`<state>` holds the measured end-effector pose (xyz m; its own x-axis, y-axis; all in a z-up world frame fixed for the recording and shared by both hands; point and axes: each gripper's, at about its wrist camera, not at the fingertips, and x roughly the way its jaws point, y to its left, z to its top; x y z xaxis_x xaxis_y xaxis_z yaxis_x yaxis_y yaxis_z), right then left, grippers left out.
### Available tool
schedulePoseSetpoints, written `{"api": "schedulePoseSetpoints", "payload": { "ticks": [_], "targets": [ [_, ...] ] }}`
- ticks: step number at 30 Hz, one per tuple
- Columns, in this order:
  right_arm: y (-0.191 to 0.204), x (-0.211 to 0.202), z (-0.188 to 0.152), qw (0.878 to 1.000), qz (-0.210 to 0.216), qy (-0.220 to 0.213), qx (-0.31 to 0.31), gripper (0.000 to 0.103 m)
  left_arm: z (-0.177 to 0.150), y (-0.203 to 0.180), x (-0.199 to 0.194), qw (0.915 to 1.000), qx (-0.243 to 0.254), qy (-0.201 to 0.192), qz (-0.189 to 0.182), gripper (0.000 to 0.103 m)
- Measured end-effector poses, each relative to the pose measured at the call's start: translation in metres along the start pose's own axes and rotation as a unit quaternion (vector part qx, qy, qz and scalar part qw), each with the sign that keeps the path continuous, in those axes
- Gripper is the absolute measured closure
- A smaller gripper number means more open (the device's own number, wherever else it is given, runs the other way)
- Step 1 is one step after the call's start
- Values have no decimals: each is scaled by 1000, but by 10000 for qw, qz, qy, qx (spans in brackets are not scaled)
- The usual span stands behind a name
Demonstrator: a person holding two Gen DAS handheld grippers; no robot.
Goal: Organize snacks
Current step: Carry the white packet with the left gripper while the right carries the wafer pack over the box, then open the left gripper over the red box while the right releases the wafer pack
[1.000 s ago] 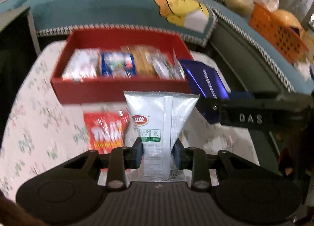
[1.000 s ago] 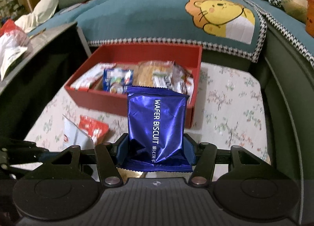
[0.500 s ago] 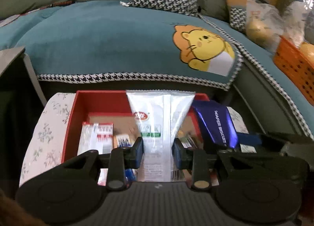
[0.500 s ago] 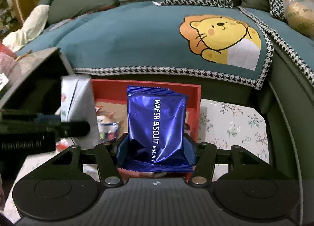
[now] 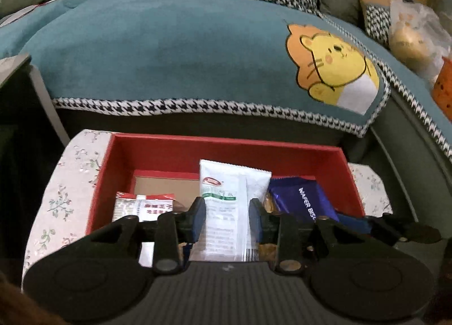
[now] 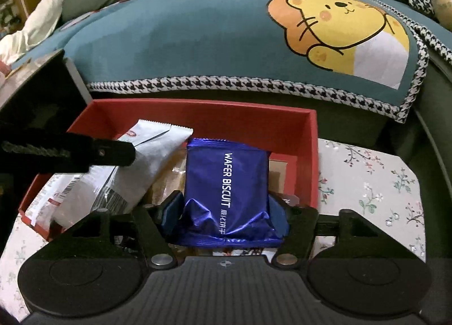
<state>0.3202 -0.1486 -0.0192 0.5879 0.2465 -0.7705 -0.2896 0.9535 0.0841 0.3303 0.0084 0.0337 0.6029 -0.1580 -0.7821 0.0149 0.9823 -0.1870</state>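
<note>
A red box (image 5: 226, 152) (image 6: 308, 138) stands on the flowered table and holds several snack packets. My left gripper (image 5: 227, 219) is shut on a white snack packet (image 5: 226, 200) and holds it over the box's middle. My right gripper (image 6: 224, 212) is shut on a blue wafer biscuit packet (image 6: 226, 183) over the box's right part. The blue packet (image 5: 302, 200) also shows in the left wrist view, and the white packet (image 6: 152, 155) in the right wrist view. A red-and-white packet (image 5: 141, 206) lies in the box's left part.
A sofa with a teal lion-print cover (image 5: 197, 48) (image 6: 226, 36) runs behind the table. A dark side table (image 6: 36, 93) stands at the left. A plastic bag (image 5: 409, 34) and an orange basket (image 5: 443, 87) sit at the far right. The flowered tablecloth (image 6: 373, 183) lies right of the box.
Both grippers have moved forward from the table's front to above the red box and lowered, each still holding its packet. The packets now reach down into the box.
</note>
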Motion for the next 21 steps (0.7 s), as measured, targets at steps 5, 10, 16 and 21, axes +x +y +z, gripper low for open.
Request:
{"api": "schedulePoseSetpoints", "payload": {
  "ticks": [5, 10, 16, 21],
  "targets": [
    [1, -11, 1, 9999, -38, -99, 1, 18, 1, 10, -23, 9996, -180, -203, -6, 22],
    [4, -26, 6, 9997, -38, -235, 32, 16, -11, 15, -50, 9995, -171, -264, -9, 18],
    [10, -38, 5, 9996, -102, -281, -14, 16, -44, 24, -88, 9992, -134, -380, 23, 15],
    [15, -57, 4, 9988, -166, -464, 65, 16, -70, 29, -116, 9988, -158, -465, -12, 15]
  ]
}}
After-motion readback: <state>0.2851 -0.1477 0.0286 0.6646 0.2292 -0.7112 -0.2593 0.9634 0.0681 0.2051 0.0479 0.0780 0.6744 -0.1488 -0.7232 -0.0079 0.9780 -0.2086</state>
